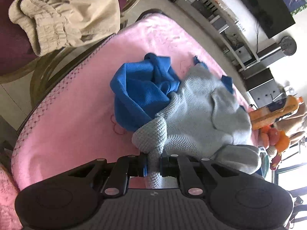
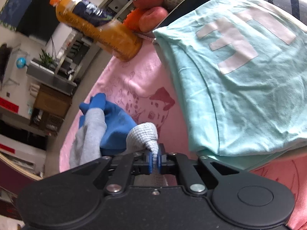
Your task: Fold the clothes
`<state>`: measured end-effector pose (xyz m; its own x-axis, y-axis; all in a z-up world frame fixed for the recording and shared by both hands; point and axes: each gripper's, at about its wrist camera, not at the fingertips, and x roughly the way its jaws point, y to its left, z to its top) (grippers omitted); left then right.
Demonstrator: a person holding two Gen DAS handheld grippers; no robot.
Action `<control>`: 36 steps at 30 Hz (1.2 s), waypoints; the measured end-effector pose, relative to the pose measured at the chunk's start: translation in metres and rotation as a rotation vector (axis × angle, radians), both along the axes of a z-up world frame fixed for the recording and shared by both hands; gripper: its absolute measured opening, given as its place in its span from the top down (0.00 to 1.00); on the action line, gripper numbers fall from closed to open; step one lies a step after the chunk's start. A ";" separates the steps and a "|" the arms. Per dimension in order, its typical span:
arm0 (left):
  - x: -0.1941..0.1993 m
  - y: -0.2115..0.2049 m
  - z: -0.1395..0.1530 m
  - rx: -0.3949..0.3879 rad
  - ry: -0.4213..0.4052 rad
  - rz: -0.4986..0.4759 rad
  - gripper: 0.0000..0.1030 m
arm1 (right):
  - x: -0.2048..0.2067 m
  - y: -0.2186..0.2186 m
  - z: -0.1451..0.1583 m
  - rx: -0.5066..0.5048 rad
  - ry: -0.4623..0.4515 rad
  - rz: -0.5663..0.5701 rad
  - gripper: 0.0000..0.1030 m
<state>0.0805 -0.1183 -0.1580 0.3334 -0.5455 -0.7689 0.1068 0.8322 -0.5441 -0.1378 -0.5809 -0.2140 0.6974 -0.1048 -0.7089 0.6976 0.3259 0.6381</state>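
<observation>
Left wrist view shows the left gripper point(image 1: 154, 164) pinched tight on a thick knitted edge of the grey-and-blue sweater point(image 1: 193, 115), which lies bunched in a heap on the pink blanket point(image 1: 76, 103) covering the table. Over on the other camera, the right gripper point(image 2: 155, 162) has its fingers closed narrow on another knitted edge of the same garment, with the blue part and a grey sleeve crumpled just beyond it. From where things lie, I'd say this sweater is barely begun: both edges are held, but the body is not spread flat and no fold shows in it. Just beside it, on the right, a mint T-shirt point(image 2: 239, 88) sits already folded into a neat stack, so that piece looks finished. A beige garment point(image 1: 63, 13) with gathered elastic lies loosely on a chair beyond the table's edge; I can't tell whether it is done or waiting. As for writing, the T-shirt carries large white block letters, upside down and cut off, seemingly an E or F and a T. The orange drink bottle point(image 2: 99, 26) has a dark blue label, too blurred to read. The blanket bears a printed spotted cartoon dog point(image 2: 153, 109), no legible words.
</observation>
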 end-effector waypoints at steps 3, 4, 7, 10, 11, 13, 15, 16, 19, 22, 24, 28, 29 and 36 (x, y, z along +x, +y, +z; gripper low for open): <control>0.004 0.002 -0.007 -0.005 0.032 0.017 0.88 | 0.007 0.003 -0.005 0.013 0.023 0.046 0.89; 0.005 0.004 -0.008 -0.009 0.040 0.021 0.83 | 0.008 0.003 -0.006 0.017 0.025 0.057 0.89; 0.003 0.011 -0.008 -0.038 0.050 0.038 0.82 | 0.008 0.004 -0.005 0.019 0.021 0.061 0.87; -0.001 0.017 -0.008 -0.059 0.052 0.054 0.82 | 0.007 0.002 -0.008 0.040 0.010 0.065 0.83; -0.001 0.020 -0.007 -0.071 0.050 0.067 0.82 | 0.007 0.003 -0.008 0.039 0.008 0.068 0.82; 0.003 0.024 -0.008 -0.108 0.062 0.093 0.82 | 0.007 0.004 -0.008 0.039 0.005 0.074 0.81; 0.006 0.026 -0.011 -0.121 0.086 0.114 0.82 | 0.010 0.003 -0.008 0.037 0.002 0.081 0.80; 0.007 0.026 -0.012 -0.121 0.096 0.122 0.82 | 0.011 0.003 -0.009 0.036 0.002 0.085 0.79; 0.008 0.031 -0.014 -0.149 0.110 0.151 0.82 | 0.013 0.004 -0.008 0.028 0.004 0.095 0.78; 0.009 0.038 -0.015 -0.177 0.126 0.185 0.82 | 0.015 0.004 -0.008 0.027 0.003 0.099 0.78; 0.009 0.041 -0.019 -0.147 0.151 0.231 0.82 | 0.016 0.003 -0.009 0.027 0.003 0.102 0.78; 0.010 0.039 -0.034 -0.068 0.230 0.277 0.82 | 0.017 0.005 -0.008 0.018 0.009 0.107 0.78; 0.011 0.037 -0.033 -0.060 0.228 0.275 0.82 | 0.017 0.005 -0.008 0.016 0.011 0.109 0.78; 0.018 0.017 -0.023 -0.013 0.138 0.192 0.57 | 0.021 0.008 -0.010 0.006 0.031 0.142 0.74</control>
